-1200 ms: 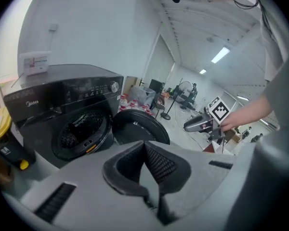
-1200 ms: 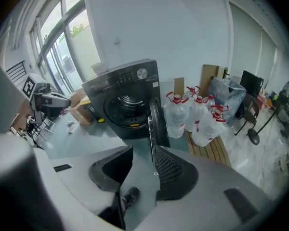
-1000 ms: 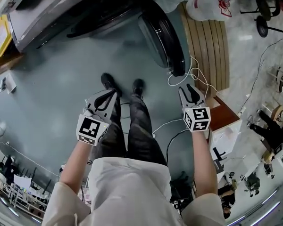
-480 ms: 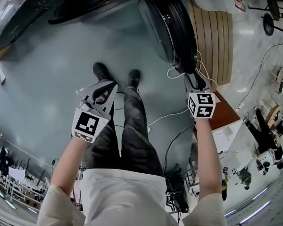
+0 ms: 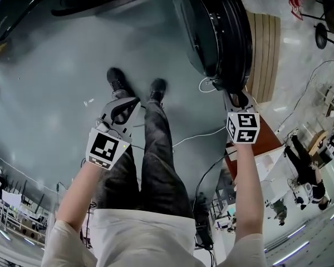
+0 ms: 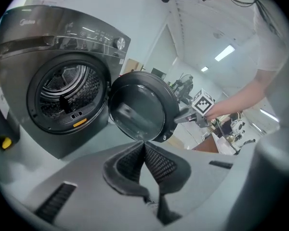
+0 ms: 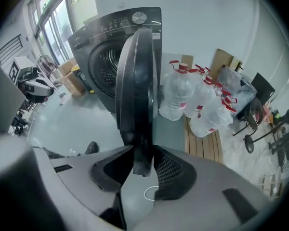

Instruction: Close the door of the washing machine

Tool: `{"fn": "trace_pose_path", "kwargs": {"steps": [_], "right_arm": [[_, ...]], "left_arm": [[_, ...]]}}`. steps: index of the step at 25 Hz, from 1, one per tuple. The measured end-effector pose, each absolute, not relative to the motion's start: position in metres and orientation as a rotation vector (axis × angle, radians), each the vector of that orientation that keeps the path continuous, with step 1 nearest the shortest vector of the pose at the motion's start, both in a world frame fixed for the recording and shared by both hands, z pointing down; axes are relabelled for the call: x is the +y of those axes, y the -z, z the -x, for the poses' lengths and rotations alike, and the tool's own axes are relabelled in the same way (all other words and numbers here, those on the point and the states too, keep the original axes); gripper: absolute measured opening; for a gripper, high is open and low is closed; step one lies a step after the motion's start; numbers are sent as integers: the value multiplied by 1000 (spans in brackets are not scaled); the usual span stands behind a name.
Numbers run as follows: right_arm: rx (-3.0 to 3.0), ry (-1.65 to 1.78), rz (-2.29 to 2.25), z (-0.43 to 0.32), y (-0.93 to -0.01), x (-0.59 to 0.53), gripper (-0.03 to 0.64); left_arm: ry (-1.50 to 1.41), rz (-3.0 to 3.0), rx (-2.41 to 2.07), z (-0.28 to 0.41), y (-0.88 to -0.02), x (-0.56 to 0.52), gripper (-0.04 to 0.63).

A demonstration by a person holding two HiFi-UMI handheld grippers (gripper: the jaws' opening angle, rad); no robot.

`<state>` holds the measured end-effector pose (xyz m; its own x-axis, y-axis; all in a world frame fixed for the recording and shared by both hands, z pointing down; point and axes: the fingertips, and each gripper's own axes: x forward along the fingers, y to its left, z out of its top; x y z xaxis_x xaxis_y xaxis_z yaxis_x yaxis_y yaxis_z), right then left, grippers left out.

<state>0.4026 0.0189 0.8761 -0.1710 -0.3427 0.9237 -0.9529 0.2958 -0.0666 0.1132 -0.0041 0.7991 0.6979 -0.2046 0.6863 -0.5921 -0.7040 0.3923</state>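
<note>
The dark grey front-loading washing machine is standing at the far left, with its round drum opening showing uncovered. In the head view, the left gripper is hanging low over the pale grey-green floor, just left of the person's dark-trousered legs. Its jaws are lying together with nothing between them, as the left gripper view shows.

To the right of the drum opening, the round black door with its glass centre is standing swung wide open, attached at the opening's right side. From above, the door is reaching towards the near right.

The right gripper is meeting the door at its outer rim. In the right gripper view the rim is running edge-on straight down between the jaws of the right gripper. Those jaws have just been closing and are now pressing on the rim from both sides.

A thin white cable is trailing across the floor near the right gripper. Further right, clear plastic water jugs with red caps are standing at the far end of a slatted wooden pallet.
</note>
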Motion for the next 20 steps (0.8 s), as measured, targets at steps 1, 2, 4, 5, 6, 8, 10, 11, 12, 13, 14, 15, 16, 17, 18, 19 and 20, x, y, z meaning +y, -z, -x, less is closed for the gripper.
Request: {"fn": "trace_pose_path", "kwargs": {"steps": [1,2,4,5,6,8,10,11,12,13,14,15,16,17,18,19,20], "right_arm": [[-1694,-872,-1180,-399,-877,20,138],[-1696,-866,-1167,-394,-879,20,120],[-1705,-864,-1137,-381,-881,21,110],[-1710,-867,-1125,-374,-881,22,110],[-1714,-876,-1117,-366,-881,23,109],[-1721,-907,-1106,-348,-880,26,112],[-1726,-933,-1095,-326,-878,31,118],[-1728,-944,-1094,-312,-877,34,121],[-1729,-960,-1104,-298,-875,36,124],[-1730,-985,-1126,-286,-873,37,126],[-1731,-1017,-1154,-274,-873,37,124],[-1732,-1048,-1178,-263,-874,36,124],[-1735,-1073,-1194,-251,-874,35,124],[-1740,-1089,-1201,-238,-873,35,127],[-1748,-1099,-1202,-224,-873,34,132],[-1758,-1111,-1201,-210,-872,33,137],[-1769,-1128,-1200,-198,-871,31,141]], "left_arm": [[-827,-2290,-607,-110,-803,-3,8],[-825,-2287,-608,-107,-806,-2,8],[-818,-2285,-611,-102,-809,-3,8],[-813,-2283,-616,-99,-809,-4,8],[-808,-2279,-622,-97,-808,-5,8],[-796,-2269,-640,-90,-807,-6,8],[-784,-2262,-659,-80,-805,-6,8],[-779,-2260,-668,-72,-803,-5,8],[-773,-2259,-677,-64,-802,-4,8],[-769,-2258,-685,-56,-800,-5,8],[-766,-2256,-693,-50,-801,-6,8],[-763,-2252,-702,-45,-802,-8,8],[-760,-2246,-712,-38,-802,-9,8],[-756,-2240,-724,-31,-802,-9,8],[-750,-2234,-738,-23,-800,-8,8],[-744,-2228,-753,-16,-799,-7,8],[-739,-2222,-766,-9,-798,-7,8]]}}
